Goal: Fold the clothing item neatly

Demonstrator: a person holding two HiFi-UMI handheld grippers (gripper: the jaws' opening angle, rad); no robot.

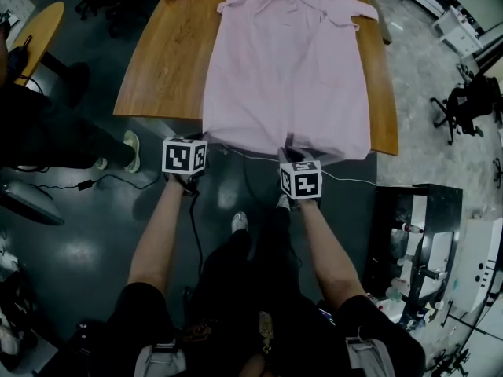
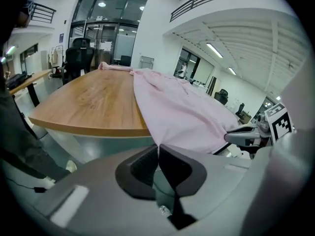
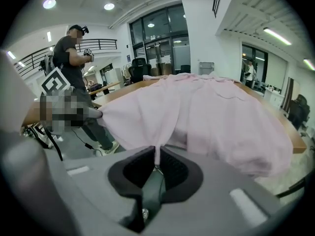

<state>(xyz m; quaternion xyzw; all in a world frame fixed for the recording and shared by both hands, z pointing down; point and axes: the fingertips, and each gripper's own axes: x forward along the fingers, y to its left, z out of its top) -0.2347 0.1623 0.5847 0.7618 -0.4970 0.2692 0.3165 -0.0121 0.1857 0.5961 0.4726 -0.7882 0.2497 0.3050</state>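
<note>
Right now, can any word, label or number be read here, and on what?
None legible.
The cube on the left hand-held gripper and that on the right hand-held gripper show only black-and-white square patterns, no letters.
The pink garment shows no print.
The blue wall sign is too small to read.

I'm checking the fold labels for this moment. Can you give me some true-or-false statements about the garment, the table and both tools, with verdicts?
1. The left tool is shut on the pink garment. True.
2. The right tool is open and empty. False: it too is shut on the garment's hem.
3. The garment lies on a wooden table. True.
4. The garment is already folded in half. False: it lies spread out, sleeves extended.
</note>
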